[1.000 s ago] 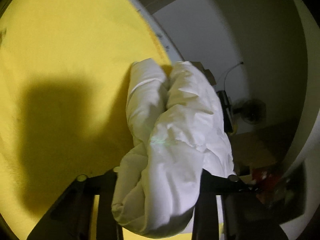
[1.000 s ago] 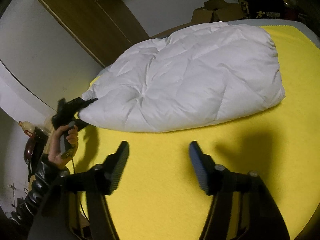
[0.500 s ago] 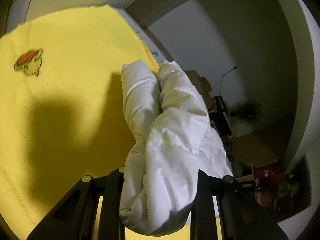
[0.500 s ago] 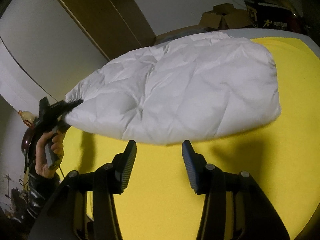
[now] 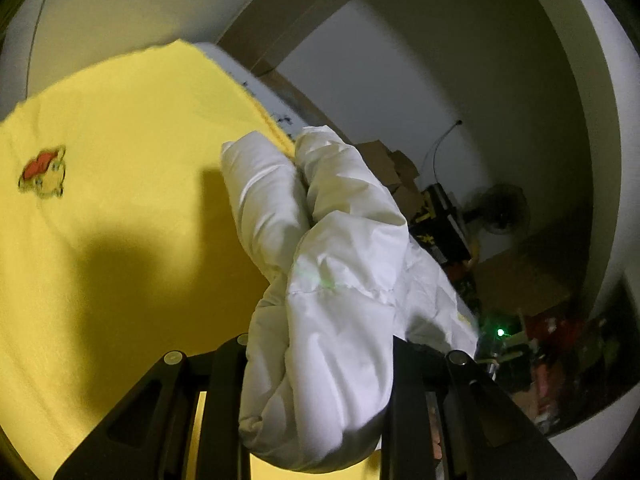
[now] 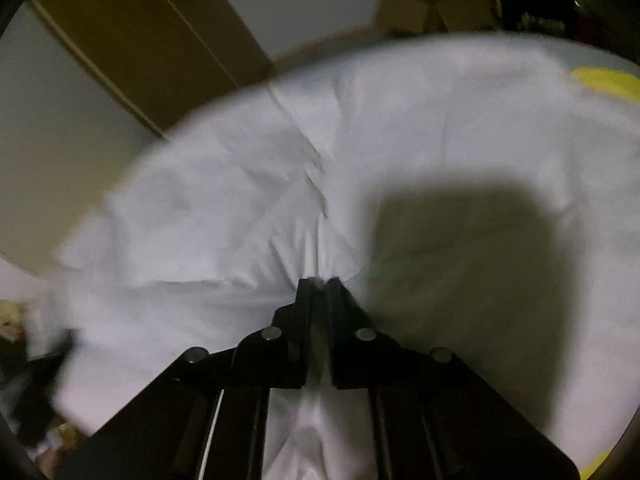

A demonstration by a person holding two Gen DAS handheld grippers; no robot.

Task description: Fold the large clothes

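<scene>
A white puffy down garment [image 5: 320,264] hangs bunched over the yellow sheet [image 5: 120,200]. My left gripper [image 5: 316,360] is shut on one thick end of it and holds it lifted. In the right wrist view the same white garment [image 6: 280,184] fills the frame, blurred. My right gripper [image 6: 319,280] is shut on a pinch of its near edge, with fabric running between the fingers. The yellow sheet shows only at the far right [image 6: 608,80]. The left gripper is a dark blur at the lower left [image 6: 40,380].
A small cartoon print [image 5: 42,174] sits on the yellow sheet at the left. Cardboard boxes [image 5: 384,160], a fan [image 5: 500,208] and clutter stand beyond the bed edge. A brown wardrobe [image 6: 140,40] stands behind the garment.
My right gripper moved forward and closed on the garment's near edge; it was open over the yellow sheet before. My left gripper lifted its end of the garment higher.
</scene>
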